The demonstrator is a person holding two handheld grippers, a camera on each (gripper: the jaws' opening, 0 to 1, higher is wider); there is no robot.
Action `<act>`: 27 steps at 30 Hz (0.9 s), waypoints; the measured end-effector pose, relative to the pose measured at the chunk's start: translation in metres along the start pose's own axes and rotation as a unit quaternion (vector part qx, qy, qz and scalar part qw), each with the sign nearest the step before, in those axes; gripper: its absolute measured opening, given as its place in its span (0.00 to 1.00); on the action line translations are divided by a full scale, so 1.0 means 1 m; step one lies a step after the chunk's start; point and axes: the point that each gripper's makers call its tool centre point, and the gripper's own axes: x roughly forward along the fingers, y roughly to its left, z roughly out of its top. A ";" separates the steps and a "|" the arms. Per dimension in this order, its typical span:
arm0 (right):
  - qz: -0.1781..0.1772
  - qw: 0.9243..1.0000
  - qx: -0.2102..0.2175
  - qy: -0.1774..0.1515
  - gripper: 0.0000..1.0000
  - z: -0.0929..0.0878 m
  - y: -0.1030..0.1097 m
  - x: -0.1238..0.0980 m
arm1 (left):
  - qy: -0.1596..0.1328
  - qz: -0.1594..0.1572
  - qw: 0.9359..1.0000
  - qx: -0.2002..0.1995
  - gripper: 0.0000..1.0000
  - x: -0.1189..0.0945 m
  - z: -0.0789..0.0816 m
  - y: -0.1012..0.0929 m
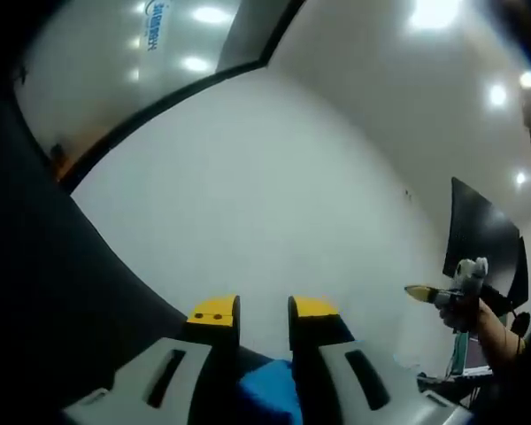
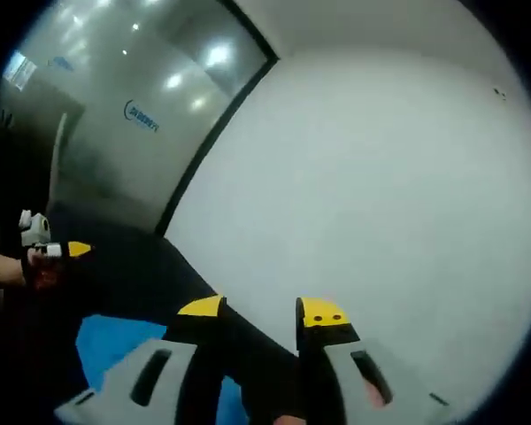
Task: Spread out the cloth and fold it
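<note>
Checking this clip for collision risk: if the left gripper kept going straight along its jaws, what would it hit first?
Probably nothing close: ahead of the left gripper lies only the plain white wall, depth unclear. The blue cloth sits low between its jaws.

Left gripper [image 1: 264, 312] raised, yellow-tipped jaws slightly parted; seen from the right gripper view at far left, held in a hand [image 2: 37, 266]; right gripper [image 2: 264, 310] likewise raised, jaws apart; gripped by a hand [image 1: 478, 314] at right edge of the left gripper view.
</note>
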 end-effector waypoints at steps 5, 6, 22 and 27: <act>0.031 0.996 0.023 0.080 0.31 -0.080 0.028 -0.021 | 0.005 -0.001 1.000 0.016 0.25 0.001 -0.003 -0.004; 0.025 0.996 0.027 0.077 0.30 -0.088 0.029 -0.025 | 0.014 -0.004 1.000 0.027 0.25 0.002 -0.006 -0.006; -0.040 0.983 0.146 0.108 0.30 -0.174 0.028 -0.075 | 0.309 -0.277 0.853 0.318 0.36 -0.020 -0.179 -0.150; -0.043 0.981 0.154 0.114 0.30 -0.180 0.029 -0.075 | 0.379 -0.319 0.784 0.375 0.36 -0.033 -0.247 -0.172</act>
